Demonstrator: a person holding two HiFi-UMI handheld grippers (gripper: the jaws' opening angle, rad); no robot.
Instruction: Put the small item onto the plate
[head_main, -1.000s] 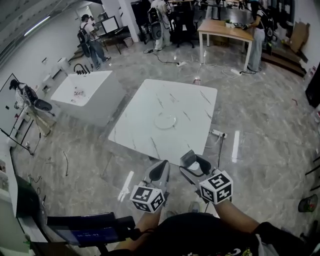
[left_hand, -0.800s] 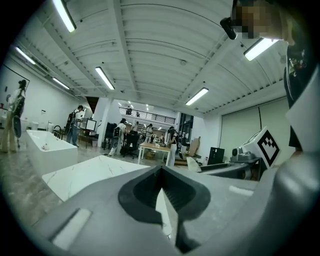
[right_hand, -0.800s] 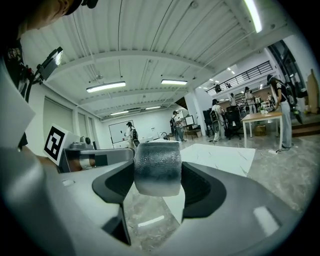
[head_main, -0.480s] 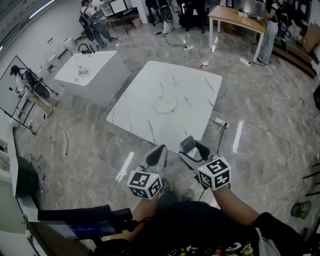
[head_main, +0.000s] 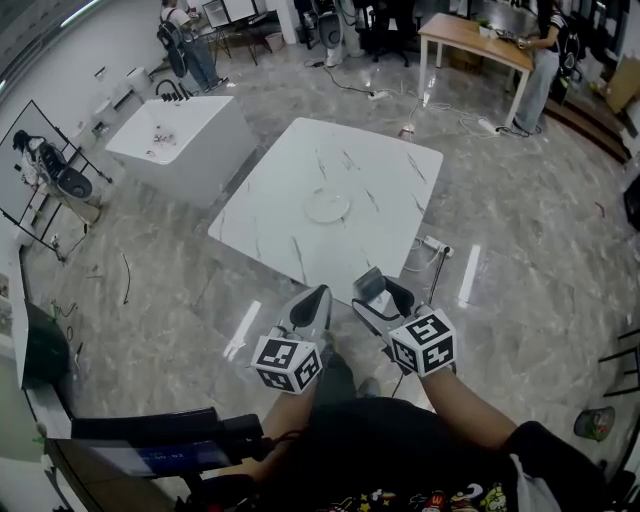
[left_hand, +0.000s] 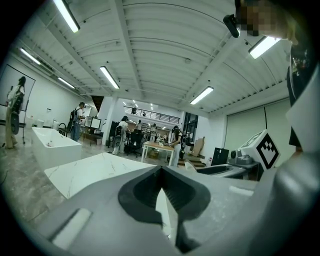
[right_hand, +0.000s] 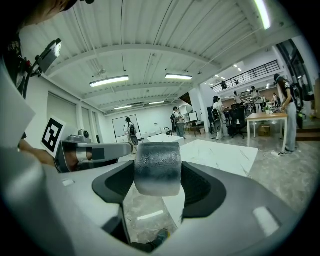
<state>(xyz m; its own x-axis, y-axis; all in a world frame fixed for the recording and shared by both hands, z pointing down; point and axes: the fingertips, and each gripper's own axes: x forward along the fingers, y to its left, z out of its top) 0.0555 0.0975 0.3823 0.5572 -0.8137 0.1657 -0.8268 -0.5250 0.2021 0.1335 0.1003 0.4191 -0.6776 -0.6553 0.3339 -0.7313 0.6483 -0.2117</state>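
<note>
1. Upper left of the head view: a white tub (head_main: 170, 140) stands on the grey marbled floor (head_main: 150, 290), apart from the worktop.
2. Lower centre, left side: the left tongs (head_main: 316, 300) are held out over the floor, marker cube nearest the camera and tips just short of the worktop's near edge. The left gripper view shows the jaws pressed together with nothing between them.
3. Centre: the white, grey-veined worktop (head_main: 380, 170) sits corner-on to the camera. The round white plate (head_main: 327, 207) lies near its middle.
4. Lower centre, right side: the right tongs (head_main: 372, 288) are held just beside the left pair, pointing the same way. The right gripper view shows the jaws clamped on the item (right_hand: 157, 167), a small, stubby grey piece with a textured surface, held upright between them. The item is in the air by the worktop's near edge, well apart from the plate.
5. Upper right: a wooden desk (head_main: 475, 40) stands on the far side of the room, with a person (head_main: 545, 60) standing at its right end.
</note>
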